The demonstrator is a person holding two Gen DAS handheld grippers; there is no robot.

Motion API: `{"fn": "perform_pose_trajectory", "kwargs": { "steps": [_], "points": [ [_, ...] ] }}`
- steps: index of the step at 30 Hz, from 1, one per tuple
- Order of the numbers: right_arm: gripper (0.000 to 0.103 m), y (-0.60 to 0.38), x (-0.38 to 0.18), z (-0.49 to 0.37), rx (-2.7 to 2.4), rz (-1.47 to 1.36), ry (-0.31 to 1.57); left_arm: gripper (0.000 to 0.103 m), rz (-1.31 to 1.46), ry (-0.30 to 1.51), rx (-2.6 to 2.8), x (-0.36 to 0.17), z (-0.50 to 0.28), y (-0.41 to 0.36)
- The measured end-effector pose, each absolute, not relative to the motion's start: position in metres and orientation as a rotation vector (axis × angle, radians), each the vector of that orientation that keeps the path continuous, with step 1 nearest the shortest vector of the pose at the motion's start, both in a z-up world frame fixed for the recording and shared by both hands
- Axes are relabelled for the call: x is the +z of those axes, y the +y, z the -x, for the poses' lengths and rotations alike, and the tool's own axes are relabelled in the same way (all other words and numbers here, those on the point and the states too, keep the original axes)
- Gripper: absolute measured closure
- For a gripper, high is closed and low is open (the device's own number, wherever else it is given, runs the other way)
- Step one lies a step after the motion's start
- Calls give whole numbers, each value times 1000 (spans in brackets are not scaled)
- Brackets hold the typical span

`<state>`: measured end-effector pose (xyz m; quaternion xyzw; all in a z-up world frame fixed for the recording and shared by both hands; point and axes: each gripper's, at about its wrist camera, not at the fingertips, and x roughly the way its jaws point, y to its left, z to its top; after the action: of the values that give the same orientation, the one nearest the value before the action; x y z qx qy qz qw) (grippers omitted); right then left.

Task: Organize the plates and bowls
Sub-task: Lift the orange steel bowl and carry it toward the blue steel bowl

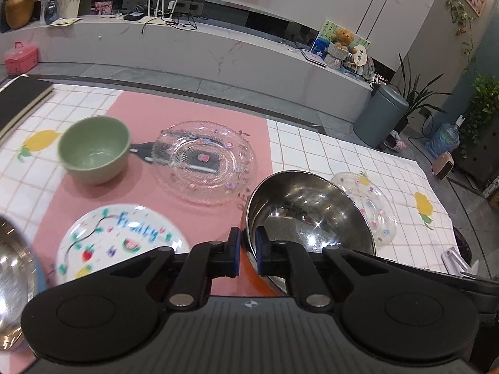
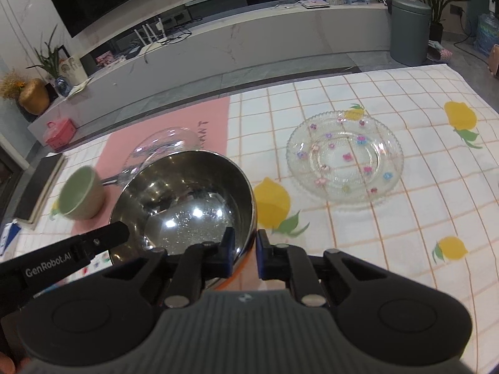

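Note:
My left gripper (image 1: 248,254) is shut on the left rim of a steel bowl (image 1: 308,215) with an orange outside, held above the table. My right gripper (image 2: 244,254) is shut on the opposite rim of the same steel bowl (image 2: 187,199). The left gripper's body (image 2: 71,255) shows at the left of the right wrist view. A green bowl (image 1: 95,149) and a clear flowered glass plate (image 1: 205,162) sit on the pink mat (image 1: 193,115). A white "Fruity" plate (image 1: 118,243) lies nearer. A second clear flowered plate (image 2: 344,160) lies on the checked cloth to the right.
Another steel bowl (image 1: 12,286) sits at the far left edge. A black book (image 1: 21,96) lies at the table's back left. A checked cloth with lemon prints (image 2: 405,233) covers the table. A grey bin (image 1: 380,118) stands on the floor beyond.

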<state>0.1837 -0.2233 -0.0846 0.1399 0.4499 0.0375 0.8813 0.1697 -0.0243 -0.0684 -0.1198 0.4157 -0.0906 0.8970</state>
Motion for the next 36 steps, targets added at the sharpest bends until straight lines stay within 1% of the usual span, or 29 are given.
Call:
{"fn": "perform_pose_trajectory", "kwargs": {
  "steps": [12, 19, 28, 36],
  "points": [
    [91, -191, -65, -93, 192, -273, 974, 93, 282, 905, -149, -50, -80, 16],
    [91, -165, -73, -58, 247, -252, 1017, 93, 289, 937, -109, -61, -40, 42],
    [91, -132, -95, -50, 294, -215, 1084, 93, 306, 959, -66, -83, -23, 73],
    [91, -120, -102, -51, 309, -177, 1098, 94, 315, 971, -49, -94, -17, 84]
  ]
}}
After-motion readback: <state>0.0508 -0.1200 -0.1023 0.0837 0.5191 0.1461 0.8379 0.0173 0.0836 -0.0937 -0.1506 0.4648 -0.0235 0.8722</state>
